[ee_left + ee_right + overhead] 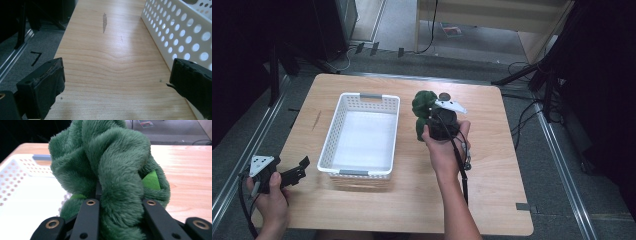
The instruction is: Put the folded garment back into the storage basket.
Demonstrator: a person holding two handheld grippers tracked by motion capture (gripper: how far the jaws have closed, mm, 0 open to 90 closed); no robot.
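A dark green plush toy [422,112] hangs above the table just right of the white perforated basket [347,112]. My right gripper [432,117] is shut on it; in the right gripper view the fur [110,167] bulges up between the two black jaws, with a bright green patch [151,181] showing at the right. My left gripper [302,170] rests at the table's front left corner, held by a hand. In the left gripper view its fingers [47,82] stand wide open with only bare wood between them, and the basket's wall [175,27] runs along the right.
The wooden table [492,165] is bare to the right and in front of the basket. The basket's inside is white and holds nothing. Black stands and cables [532,75] surround the table on the grey floor.
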